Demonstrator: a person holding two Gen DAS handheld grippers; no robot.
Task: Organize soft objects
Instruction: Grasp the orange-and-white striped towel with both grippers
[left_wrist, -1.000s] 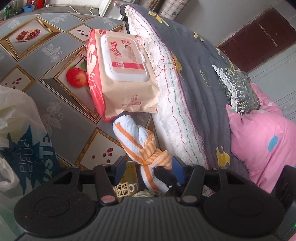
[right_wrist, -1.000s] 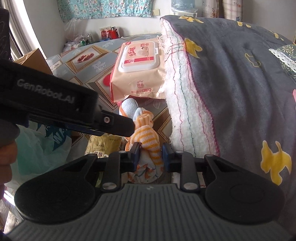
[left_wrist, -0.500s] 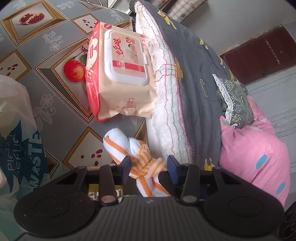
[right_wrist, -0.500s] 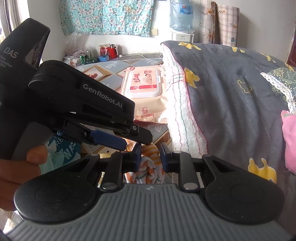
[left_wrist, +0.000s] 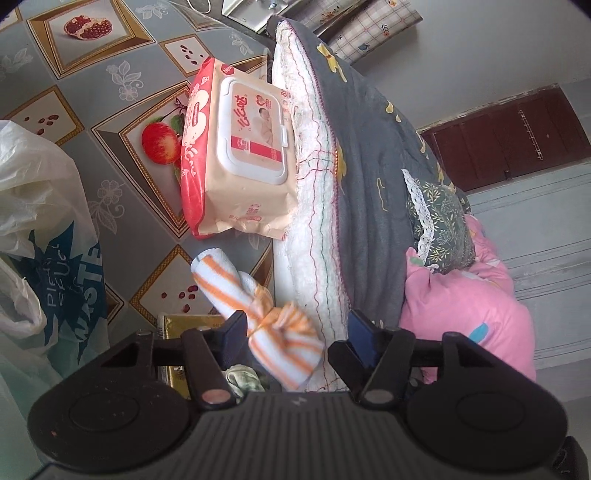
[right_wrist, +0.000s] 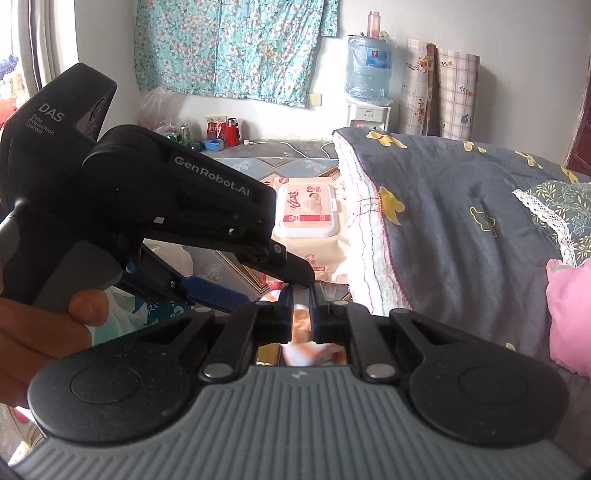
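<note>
A white cloth with orange stripes (left_wrist: 258, 314), knotted in the middle, hangs between the fingers of my open left gripper (left_wrist: 295, 328) without being pinched. My right gripper (right_wrist: 300, 308) is shut on the lower end of the same cloth (right_wrist: 301, 325), seen blurred between its fingers. The left gripper's black body (right_wrist: 147, 206) fills the left of the right wrist view, just above the right fingertips. A folded grey blanket with a white fleece edge (left_wrist: 354, 177) lies to the right, with a pink quilt (left_wrist: 469, 317) beyond it.
A pack of baby wipes (left_wrist: 240, 166) lies on the fruit-patterned tablecloth (left_wrist: 110, 92) against the blanket. A white and teal plastic bag (left_wrist: 44, 236) is at the left. A yellow packet (left_wrist: 184, 325) lies below the grippers. A water dispenser (right_wrist: 369, 70) stands by the far wall.
Both grippers have risen with the cloth. The left gripper's jaws have opened wider around it. The right gripper's jaws have closed tighter on the cloth's end.
</note>
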